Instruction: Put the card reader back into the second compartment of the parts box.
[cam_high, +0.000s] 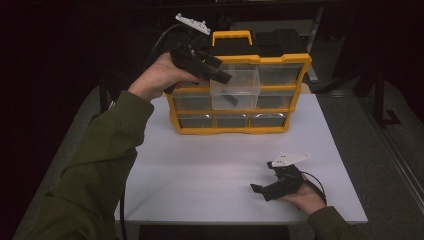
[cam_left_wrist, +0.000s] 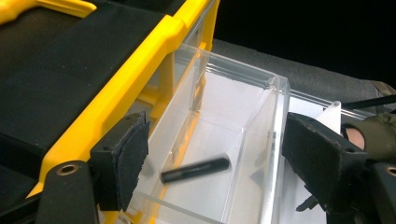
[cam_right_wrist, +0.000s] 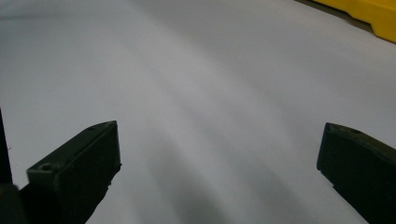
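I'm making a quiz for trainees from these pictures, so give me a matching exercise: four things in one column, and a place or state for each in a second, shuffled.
Things:
1. black cylinder
2. clear drawer
3. left claw
4. right claw

Places or states:
A. open, low over the white table
B. pulled out of the yellow organizer
C. lying inside the drawer
D. open, above the pulled-out drawer

Pairs: 1-C, 2-B, 3-D, 4-A
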